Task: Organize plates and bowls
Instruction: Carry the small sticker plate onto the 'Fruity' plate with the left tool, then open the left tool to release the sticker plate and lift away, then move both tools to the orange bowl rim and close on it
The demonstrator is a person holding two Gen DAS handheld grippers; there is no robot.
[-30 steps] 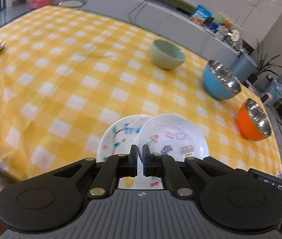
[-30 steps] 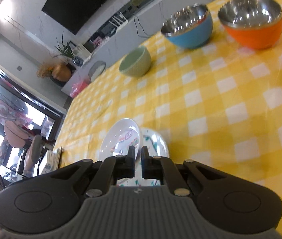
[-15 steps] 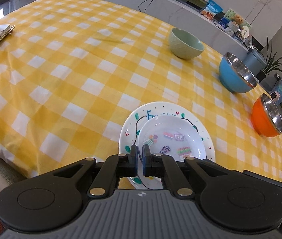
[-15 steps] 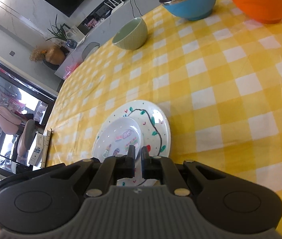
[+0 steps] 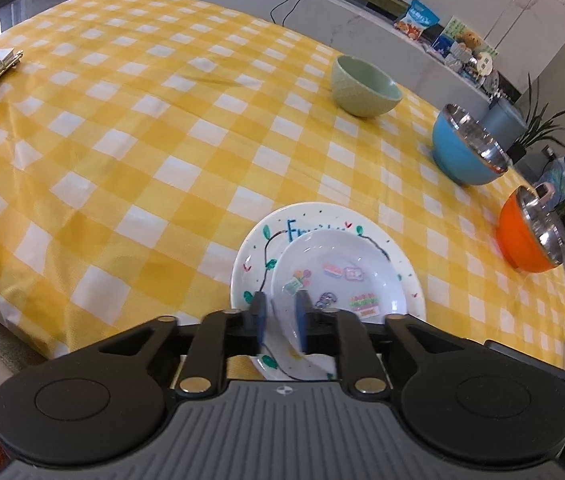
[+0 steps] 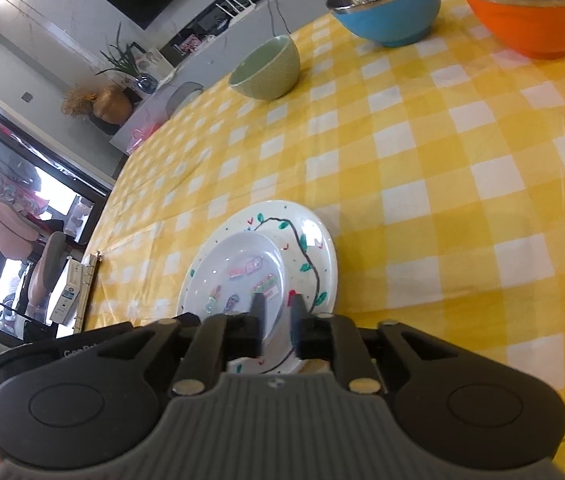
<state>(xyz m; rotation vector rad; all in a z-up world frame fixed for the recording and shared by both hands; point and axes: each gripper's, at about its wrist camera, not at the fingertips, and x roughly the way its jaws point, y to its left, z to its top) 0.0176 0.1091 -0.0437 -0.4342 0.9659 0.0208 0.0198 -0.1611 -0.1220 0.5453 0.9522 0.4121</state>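
Between the fingers of the left gripper (image 5: 278, 312): a narrow open gap, near rim of the small plate (image 5: 338, 276) just ahead and below, nothing clamped. Same on the right gripper (image 6: 276, 312): fingers slightly parted over the plates' near edge, gripping nothing. Whether any pad touches a rim, cannot tell.

Directly ahead of both pairs of fingers: small plate (image 6: 238, 272) nested on the large plate (image 5: 266, 252), sitting off-centre toward the near side, so the stack is made but not concentric. Both lying flat on the yellow checked tablecloth (image 5: 130, 140), close to the table's near edge.

Risks, as judgement: fingertips so close to the rims could catch the small plate on withdrawal and slide it further off-centre or drag the stack toward the table edge. Glazed surfaces, probably slippery against each other. Loose cloth could bunch if the plates get pushed.

Appearance: small plate white, shallow, with little coloured sticker-like pictures; large plate (image 6: 314, 248) white with a hand-drawn dark vine, green leaves, red marks and blue lettering partly covered.

Farther ahead, well apart from the fingers: green bowl (image 5: 364, 86), blue bowl (image 5: 466, 148) and orange bowl (image 5: 530, 236), separate and upright, not yet stacked.
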